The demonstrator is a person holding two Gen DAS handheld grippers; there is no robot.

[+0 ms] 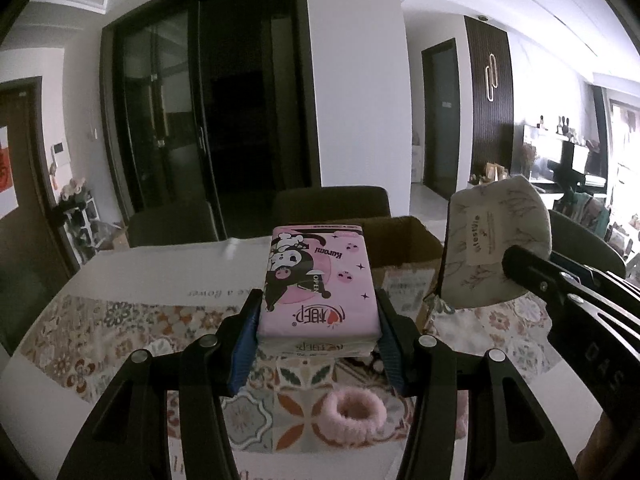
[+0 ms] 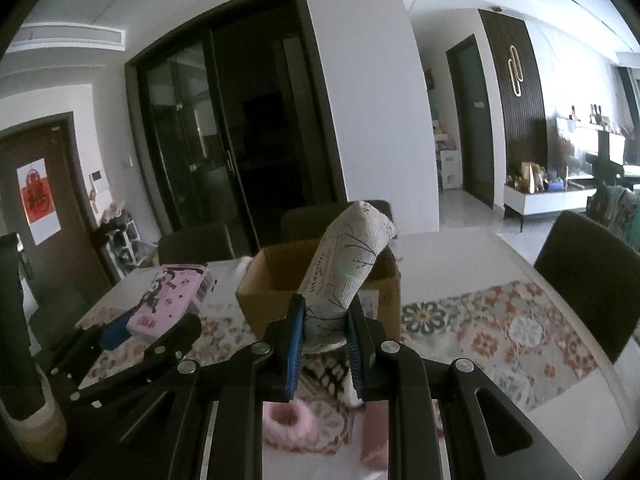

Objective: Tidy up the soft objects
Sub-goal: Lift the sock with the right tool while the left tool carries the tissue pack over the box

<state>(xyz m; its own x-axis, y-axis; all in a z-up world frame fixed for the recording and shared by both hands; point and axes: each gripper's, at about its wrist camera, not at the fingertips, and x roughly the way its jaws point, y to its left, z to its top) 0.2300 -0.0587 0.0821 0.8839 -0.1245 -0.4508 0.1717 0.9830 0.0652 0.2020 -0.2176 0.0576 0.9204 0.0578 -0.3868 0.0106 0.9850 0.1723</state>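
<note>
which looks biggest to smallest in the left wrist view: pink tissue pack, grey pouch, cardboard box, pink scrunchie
1. pink tissue pack, though it is nearest the camera
2. grey pouch, close behind
3. cardboard box, largely hidden, so true size is unsure
4. pink scrunchie

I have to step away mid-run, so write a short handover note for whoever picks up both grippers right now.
Left gripper: shut on the pink tissue pack, held above the table.
Right gripper: shut on the grey fabric item, held in front of the cardboard box.
Pink scrunchie: lies on the patterned runner.
Done: both items lifted.
Left: probably box both, then the scrunchie.
</note>
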